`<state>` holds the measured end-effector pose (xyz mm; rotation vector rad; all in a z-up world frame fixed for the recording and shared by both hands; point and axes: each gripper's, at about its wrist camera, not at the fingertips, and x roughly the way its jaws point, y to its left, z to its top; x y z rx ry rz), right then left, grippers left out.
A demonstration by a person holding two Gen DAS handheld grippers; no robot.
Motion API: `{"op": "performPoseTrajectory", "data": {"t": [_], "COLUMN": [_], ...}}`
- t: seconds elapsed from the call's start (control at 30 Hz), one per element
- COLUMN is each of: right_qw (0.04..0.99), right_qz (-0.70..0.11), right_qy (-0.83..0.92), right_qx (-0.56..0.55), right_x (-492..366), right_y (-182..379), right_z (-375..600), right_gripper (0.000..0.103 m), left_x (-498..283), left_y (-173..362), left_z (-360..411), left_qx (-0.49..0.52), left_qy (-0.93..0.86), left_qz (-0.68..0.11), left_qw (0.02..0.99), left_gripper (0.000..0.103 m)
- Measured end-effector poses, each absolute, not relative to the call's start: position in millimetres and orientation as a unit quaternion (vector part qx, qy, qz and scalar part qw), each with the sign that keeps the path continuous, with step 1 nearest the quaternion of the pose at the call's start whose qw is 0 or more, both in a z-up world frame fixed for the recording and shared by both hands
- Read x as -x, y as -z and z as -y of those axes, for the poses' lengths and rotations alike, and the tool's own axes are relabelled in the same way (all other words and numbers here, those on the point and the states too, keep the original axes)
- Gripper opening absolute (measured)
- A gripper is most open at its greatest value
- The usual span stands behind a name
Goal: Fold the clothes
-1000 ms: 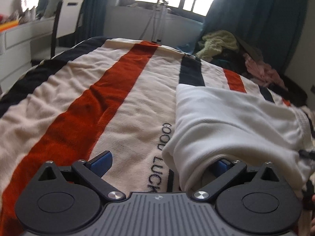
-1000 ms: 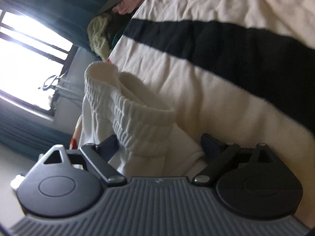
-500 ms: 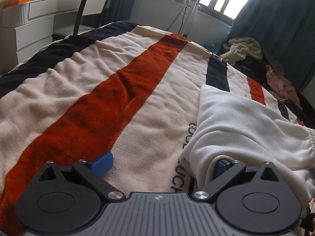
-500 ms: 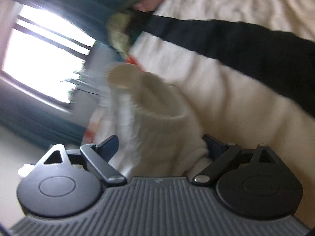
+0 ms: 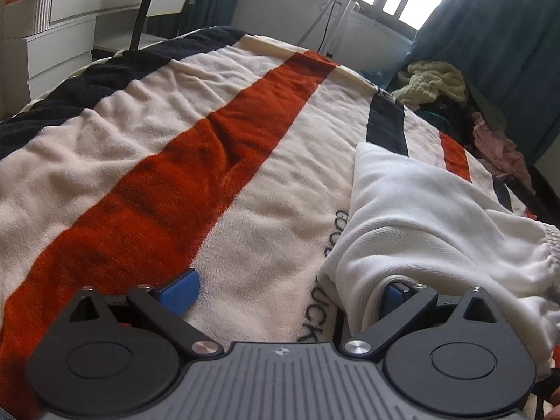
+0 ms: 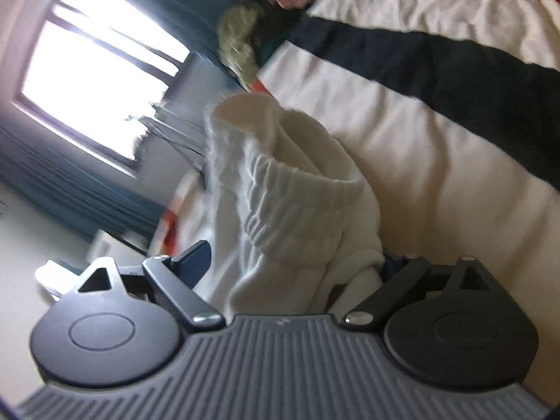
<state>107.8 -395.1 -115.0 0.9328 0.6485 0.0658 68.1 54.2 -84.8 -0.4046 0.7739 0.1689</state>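
Bed (image 5: 115, 161) under a striped blanket (image 5: 245, 231)

The cream blanket carries orange and black stripes and dark stitched lettering. A white garment (image 5: 430, 217) with an elastic waistband lies folded on its right side, partly over the lettering; a heap of mixed clothes (image 5: 455, 105) sits at the far right corner.

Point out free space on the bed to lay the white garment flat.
Free: the striped blanket left of the white garment, across the orange stripe to the dark edge. Crowded: the far right corner, under the clothes pile by the curtain.
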Motion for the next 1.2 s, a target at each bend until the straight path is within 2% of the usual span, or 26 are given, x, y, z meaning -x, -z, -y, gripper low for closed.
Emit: {"op": "performPoseTrajectory", "data": {"t": [0.07, 0.13, 0.2, 0.3, 0.37, 0.47, 0.67, 0.8, 0.93, 1.03, 1.2], "right_qw": [0.842, 0.843, 0.85, 0.855, 0.854, 0.855, 0.862, 0.86, 0.859, 0.857, 0.855], "right_qz": [-0.339, -0.338, -0.329, -0.314, -0.306, -0.295, -0.291, -0.292, -0.291, -0.291, -0.293], "right_qy": [-0.013, -0.012, -0.013, -0.011, -0.008, -0.004, 0.005, 0.008, 0.01, 0.01, 0.008], "right_qx": [-0.419, -0.418, -0.411, -0.412, -0.42, -0.426, -0.416, -0.419, -0.422, -0.424, -0.428], "right_x": [-112.5, -111.3, -109.2, -103.7, -100.1, -101.9, -108.1, -107.8, -106.9, -105.9, -106.4], "right_y": [122.4, 122.9, 117.1, 110.8, 108.6, 104.9, 99.6, 100.0, 100.5, 100.2, 99.9], "right_z": [392.1, 392.2, 391.4, 392.5, 394.8, 399.8, 398.0, 397.9, 397.2, 396.9, 397.4], "right_gripper": [0.073, 0.064, 0.048, 0.037, 0.034, 0.032, 0.032, 0.032, 0.032, 0.032, 0.032], "left_x": [-67.8, -67.0, -65.8, -60.0, -54.7, -40.0, -24.2, -48.5, -81.7, -94.8, -102.6], "left_y": [84.5, 84.3, 84.0, 81.7, 77.2, 68.0, 57.0, 68.4, 90.3, 98.2, 102.2], "left_z": [-53.2, -52.4, -51.9, -51.8, -54.5, -65.7, -84.0, -78.0, -62.4, -45.3, -33.5], "left_qx": [0.193, 0.192, 0.193, 0.198, 0.202, 0.243, 0.35, 0.382, 0.394, 0.367, 0.338], "left_qy": [-0.08, -0.076, -0.069, -0.051, -0.032, 0.003, 0.072, 0.094, 0.128, 0.147, 0.138], "left_qz": [-0.375, -0.378, -0.38, -0.388, -0.392, -0.379, -0.304, -0.309, -0.349, -0.365, -0.362], "left_qw": [0.903, 0.903, 0.902, 0.899, 0.897, 0.893, 0.883, 0.866, 0.841, 0.843, 0.858], "left_gripper": [0.101, 0.101, 0.101, 0.101, 0.1, 0.1, 0.102, 0.102, 0.101, 0.101, 0.088]}}
